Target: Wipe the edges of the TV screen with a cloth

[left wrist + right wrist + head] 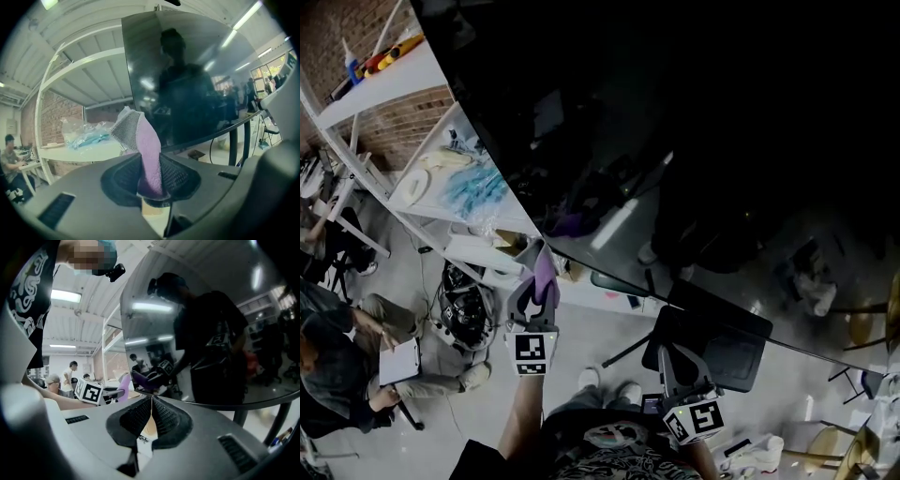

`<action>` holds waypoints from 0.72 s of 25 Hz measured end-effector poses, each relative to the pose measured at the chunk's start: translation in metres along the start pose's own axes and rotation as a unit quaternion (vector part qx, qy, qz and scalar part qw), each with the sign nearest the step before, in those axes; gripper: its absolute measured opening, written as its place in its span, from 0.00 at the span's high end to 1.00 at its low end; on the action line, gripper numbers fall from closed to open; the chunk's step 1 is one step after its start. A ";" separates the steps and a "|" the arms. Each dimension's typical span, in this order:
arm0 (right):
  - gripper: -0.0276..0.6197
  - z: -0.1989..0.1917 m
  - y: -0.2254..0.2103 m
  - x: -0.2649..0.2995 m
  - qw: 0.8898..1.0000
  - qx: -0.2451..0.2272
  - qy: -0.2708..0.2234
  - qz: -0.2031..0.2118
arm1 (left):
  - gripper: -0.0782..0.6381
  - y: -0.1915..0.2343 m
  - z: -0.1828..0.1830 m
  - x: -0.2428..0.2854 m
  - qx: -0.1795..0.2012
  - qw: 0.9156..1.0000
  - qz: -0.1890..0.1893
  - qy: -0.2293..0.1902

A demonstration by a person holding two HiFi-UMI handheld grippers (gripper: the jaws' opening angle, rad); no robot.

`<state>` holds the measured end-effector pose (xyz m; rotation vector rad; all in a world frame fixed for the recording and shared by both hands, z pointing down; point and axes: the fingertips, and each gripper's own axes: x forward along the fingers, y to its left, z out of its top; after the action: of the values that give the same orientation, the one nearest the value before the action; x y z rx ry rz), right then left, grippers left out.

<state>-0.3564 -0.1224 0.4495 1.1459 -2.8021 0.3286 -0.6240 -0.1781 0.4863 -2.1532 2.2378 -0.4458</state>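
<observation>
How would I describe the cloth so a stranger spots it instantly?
Find the big dark TV screen filling the head view, then go to its lower left corner. There the left gripper has its jaws shut on the cloth, a purple strip with a grey mesh side, unlike the teal bundle on the shelf.

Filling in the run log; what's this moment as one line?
left gripper: shut on purple cloth | cloth: by TV screen corner, contact unclear | right gripper: shut, empty, back from screen
</observation>
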 end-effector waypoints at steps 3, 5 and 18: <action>0.91 0.000 0.000 0.007 1.000 -0.004 0.004 -0.006 | 0.75 0.004 -0.001 0.011 -0.003 1.000 -0.005 -0.005; 0.91 0.001 0.000 0.010 1.000 -0.005 0.006 -0.012 | 0.75 0.004 -0.003 0.018 -0.006 1.000 -0.010 -0.005; 0.91 0.001 -0.005 0.014 0.998 -0.007 0.015 -0.057 | 0.75 0.006 -0.001 0.049 0.001 0.999 -0.037 -0.011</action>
<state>-0.3630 -0.1359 0.4521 1.2798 -2.6945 0.3134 -0.6328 -0.2253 0.4958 -2.2353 2.1501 -0.4227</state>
